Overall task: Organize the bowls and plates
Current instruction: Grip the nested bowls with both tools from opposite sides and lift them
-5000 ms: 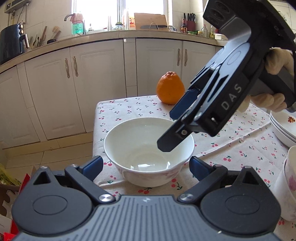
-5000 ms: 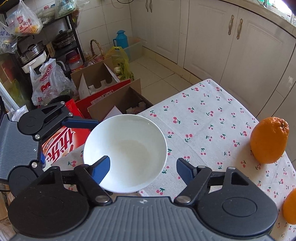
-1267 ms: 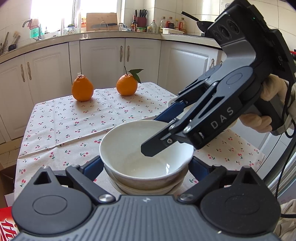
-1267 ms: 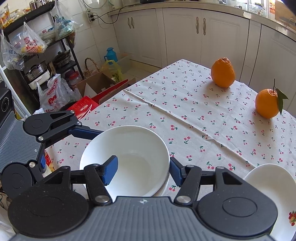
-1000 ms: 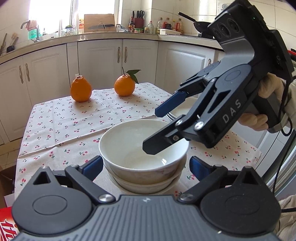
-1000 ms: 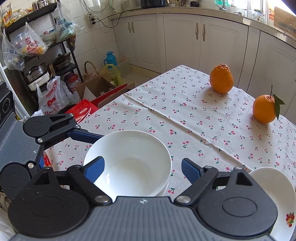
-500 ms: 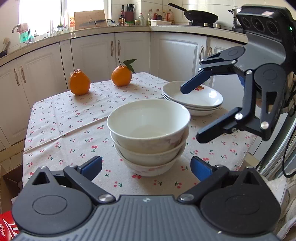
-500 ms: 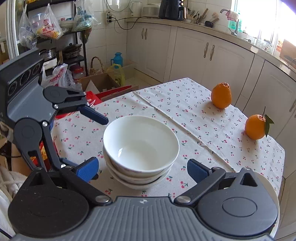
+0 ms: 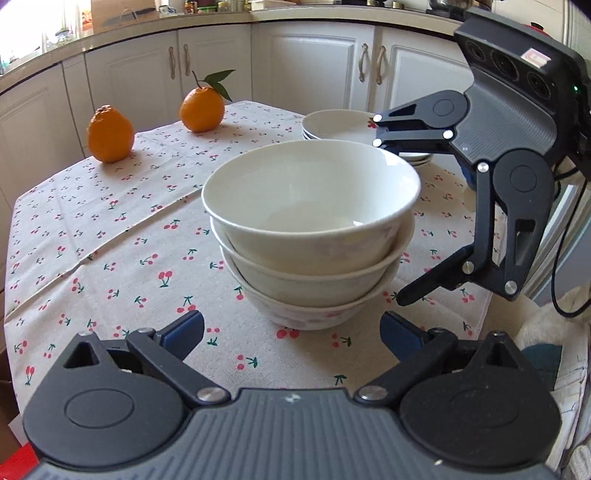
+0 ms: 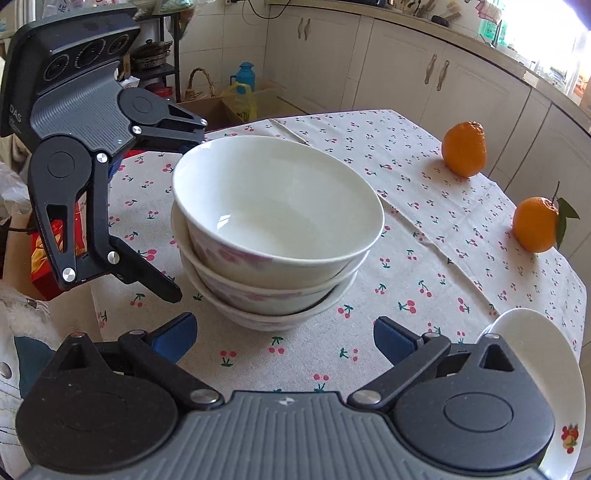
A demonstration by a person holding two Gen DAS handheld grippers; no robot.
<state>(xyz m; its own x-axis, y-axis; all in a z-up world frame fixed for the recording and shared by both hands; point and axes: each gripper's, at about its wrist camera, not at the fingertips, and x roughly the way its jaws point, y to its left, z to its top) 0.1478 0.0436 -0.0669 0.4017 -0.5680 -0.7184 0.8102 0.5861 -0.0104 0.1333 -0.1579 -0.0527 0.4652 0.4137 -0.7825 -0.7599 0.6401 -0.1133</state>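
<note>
Daylight is streaming through the window (image 10: 546, 33) over white cabinets (image 9: 310, 62); a cherry-print tablecloth (image 9: 110, 229) is covering the table, boxes (image 10: 221, 107) sitting on the floor.

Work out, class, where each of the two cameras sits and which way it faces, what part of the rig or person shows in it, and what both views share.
Left wrist view: sits on the left gripper, looking down at the bowl stack; the right gripper stands open beyond it.
Right wrist view: sits on the right gripper, facing the same stack from the opposite side; the left gripper appears, also open.
Shared: bowls, two oranges, plates, cherry tablecloth.
</note>
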